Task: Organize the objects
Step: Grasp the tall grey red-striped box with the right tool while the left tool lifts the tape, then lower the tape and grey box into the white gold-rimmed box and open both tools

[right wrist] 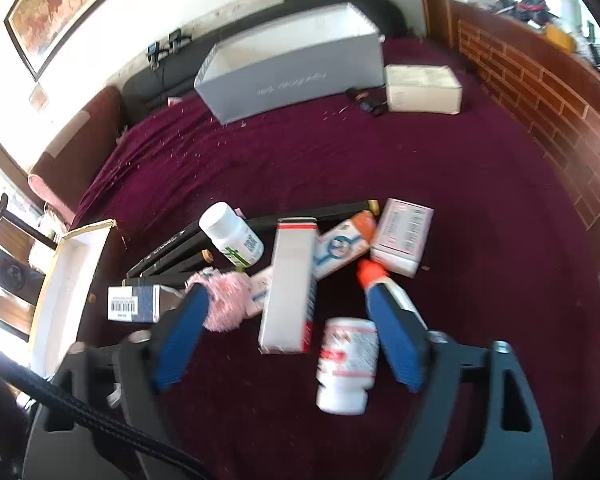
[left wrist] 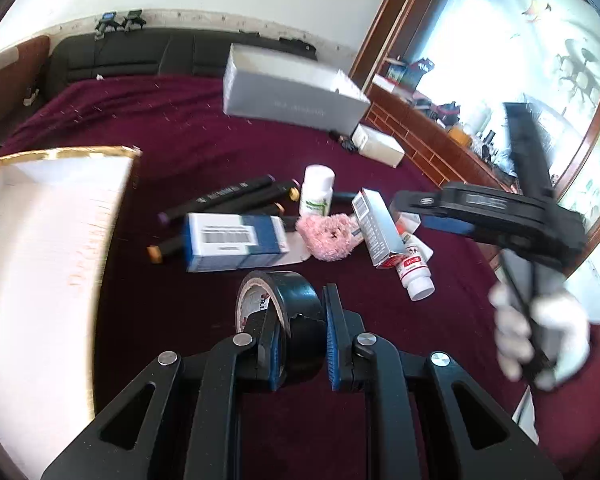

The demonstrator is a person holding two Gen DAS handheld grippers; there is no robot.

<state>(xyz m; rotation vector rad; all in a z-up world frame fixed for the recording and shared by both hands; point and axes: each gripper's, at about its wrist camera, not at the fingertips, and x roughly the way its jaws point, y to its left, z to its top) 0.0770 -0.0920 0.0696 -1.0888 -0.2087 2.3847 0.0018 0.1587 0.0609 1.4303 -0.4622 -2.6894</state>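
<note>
Maroon bed cover (right wrist: 340,160) carries a heap of objects near its middle. My left gripper (left wrist: 304,336) pinches a roll of black tape (left wrist: 288,308), held upright near the gold-rimmed white tray (left wrist: 52,240) at the left edge. My right gripper (right wrist: 288,328), spread wide, hovers over a white pill bottle (right wrist: 346,364) beside a white carton (right wrist: 290,288).

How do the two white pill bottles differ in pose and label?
The green-label bottle sits among the markers at the back of the pile, leaning; the red-label bottle lies flat on the maroon cloth nearest the open right claw. One label is green and white, the other red and white. Both are white plastic with white caps.
</note>
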